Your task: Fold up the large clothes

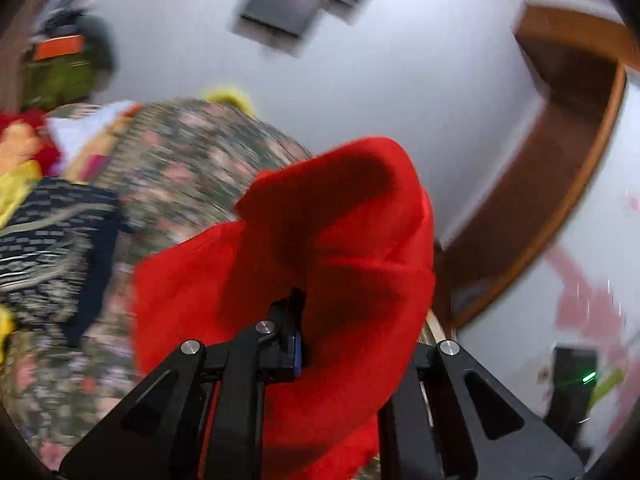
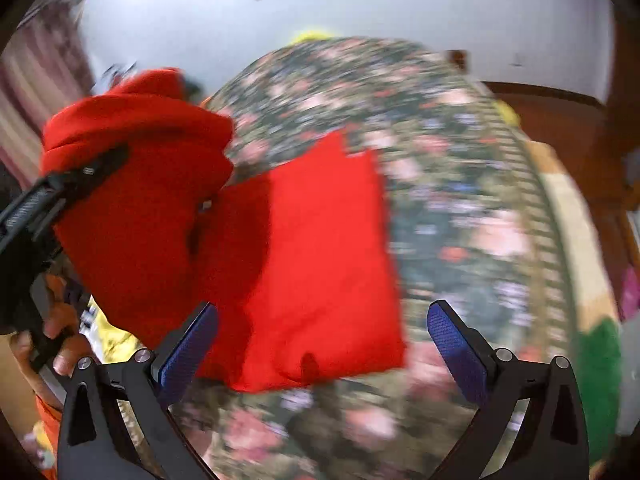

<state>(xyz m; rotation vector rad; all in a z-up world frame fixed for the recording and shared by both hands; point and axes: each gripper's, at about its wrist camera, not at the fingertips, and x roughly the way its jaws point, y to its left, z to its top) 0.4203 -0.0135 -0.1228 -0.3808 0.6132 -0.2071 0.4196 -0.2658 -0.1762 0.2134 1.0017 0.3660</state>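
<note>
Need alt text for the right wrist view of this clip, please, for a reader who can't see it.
The right tool hangs open and empty over a red cloth lying partly on a flowered bedspread. At the left, the left tool, held in a hand, lifts the bunched end of the cloth. The picture is blurred.
</note>
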